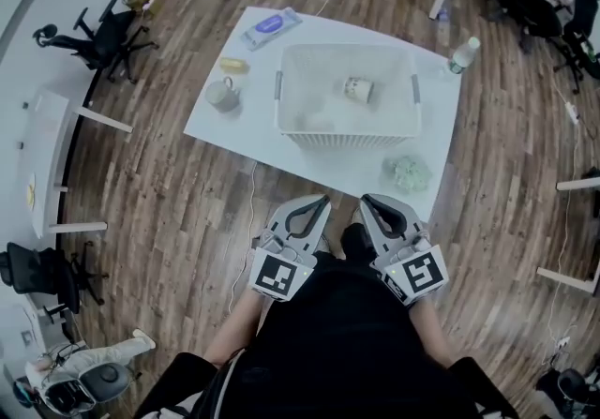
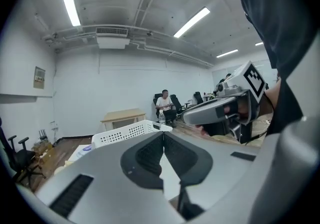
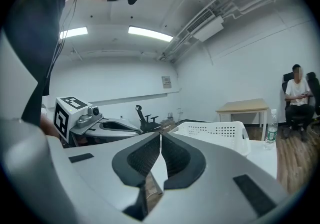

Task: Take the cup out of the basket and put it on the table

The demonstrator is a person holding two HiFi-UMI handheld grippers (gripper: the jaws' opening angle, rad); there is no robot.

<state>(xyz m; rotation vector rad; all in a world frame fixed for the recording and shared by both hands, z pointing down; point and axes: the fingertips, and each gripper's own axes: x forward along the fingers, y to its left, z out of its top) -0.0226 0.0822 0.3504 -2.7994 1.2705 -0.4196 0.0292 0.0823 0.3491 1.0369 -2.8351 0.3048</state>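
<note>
A small paper cup [image 1: 357, 88] lies on its side inside the white basket [image 1: 347, 134] on the white table [image 1: 220, 127]. My left gripper [image 1: 322, 201] and right gripper [image 1: 365, 201] are held side by side close to my body, short of the table's near edge. Both are shut with nothing between the jaws. In the left gripper view the left gripper [image 2: 163, 134] points level toward the basket [image 2: 120, 133]. The right gripper [image 3: 160, 135] likewise faces the basket [image 3: 215, 132]. The cup is hidden in both gripper views.
On the table left of the basket stand a grey mug [image 1: 222, 94], a yellow item [image 1: 233, 65] and a wipes pack [image 1: 270, 26]. A water bottle [image 1: 463, 54] stands at the far right corner, a crumpled green thing [image 1: 409, 172] at the near right. Office chairs and seated people surround the table.
</note>
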